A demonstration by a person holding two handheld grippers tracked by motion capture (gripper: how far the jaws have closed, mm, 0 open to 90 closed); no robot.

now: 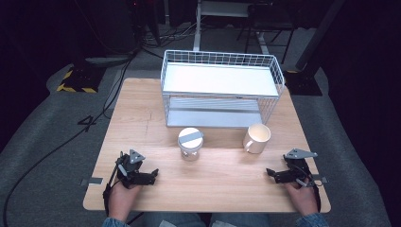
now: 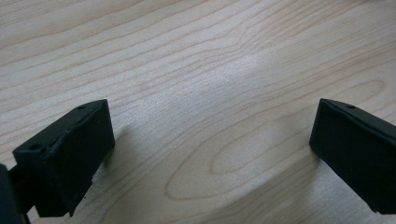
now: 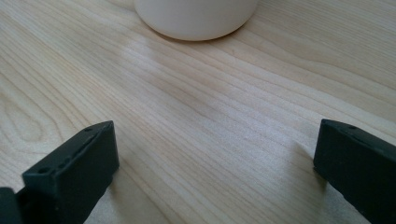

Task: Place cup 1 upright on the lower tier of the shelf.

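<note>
Start position: both grippers parked wide open at the near edge, cups and rack ahead.

The wooden table (image 1: 142, 123) is laid out so that the white wire rack (image 1: 222, 90), a two-tier unit with both shelves bare, is set at the far edge, presumably as the place where the cups are to be put. The lidded cup (image 1: 190, 143) and the white mug (image 1: 257, 138) are stood upright just in front of the rack, well apart from each other and within reach of either hand. The left gripper (image 1: 152, 176) and the right gripper (image 1: 270, 174) are rested on the tabletop near the front corners; in each gripper view the jaws are spread wide with nothing between them, only bare wood grain. The base of a white vessel, which cannot be identified for certain, is seen ahead of the right gripper. No brand, label or legible writing is discernible on any item.
</note>
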